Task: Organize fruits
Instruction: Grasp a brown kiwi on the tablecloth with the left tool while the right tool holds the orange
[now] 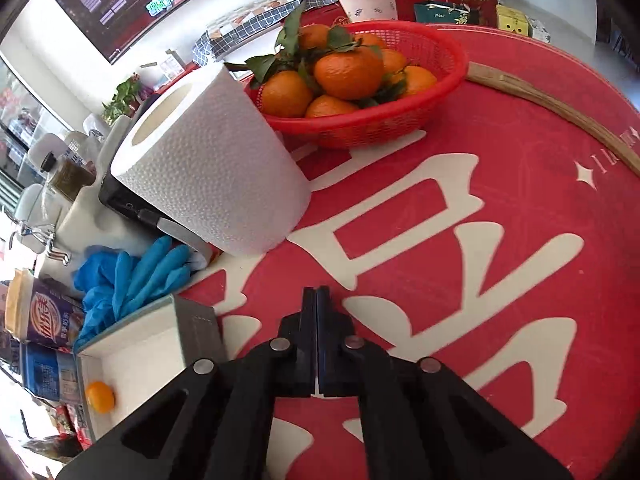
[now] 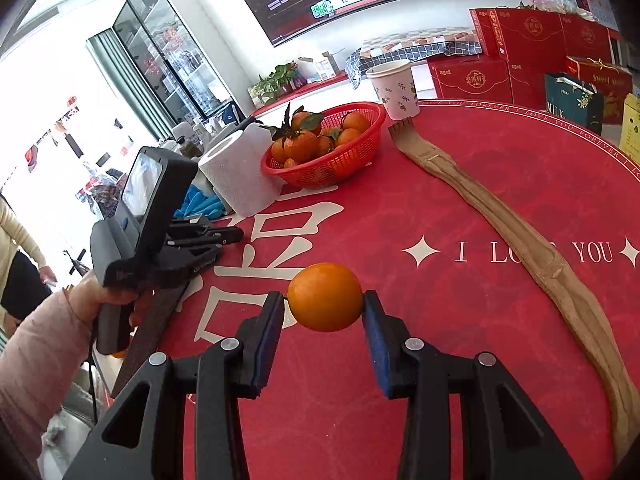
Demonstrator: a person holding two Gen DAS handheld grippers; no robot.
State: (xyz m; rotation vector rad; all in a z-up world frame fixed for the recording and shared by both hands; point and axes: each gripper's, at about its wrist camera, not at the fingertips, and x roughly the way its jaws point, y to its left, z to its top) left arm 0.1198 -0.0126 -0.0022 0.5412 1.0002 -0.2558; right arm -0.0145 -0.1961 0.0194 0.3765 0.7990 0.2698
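My right gripper (image 2: 324, 300) is shut on a small orange (image 2: 325, 297) and holds it above the red tablecloth (image 2: 440, 320). A red basket (image 2: 340, 160) with several leafy oranges (image 2: 304, 142) stands at the far side; it also shows in the left wrist view (image 1: 440, 68). My left gripper (image 1: 317, 294) is shut and empty over the tablecloth (image 1: 500, 240); it shows at the left in the right wrist view (image 2: 236, 234). A white box (image 1: 136, 360) at the lower left holds one small orange (image 1: 100, 397).
A paper towel roll (image 1: 208, 160) stands left of the basket, blue gloves (image 1: 132, 276) beside it. A paper cup (image 2: 394, 88) and a long wooden back scratcher (image 2: 500, 216) lie on the right. Red gift boxes (image 2: 520, 40) stand behind the table.
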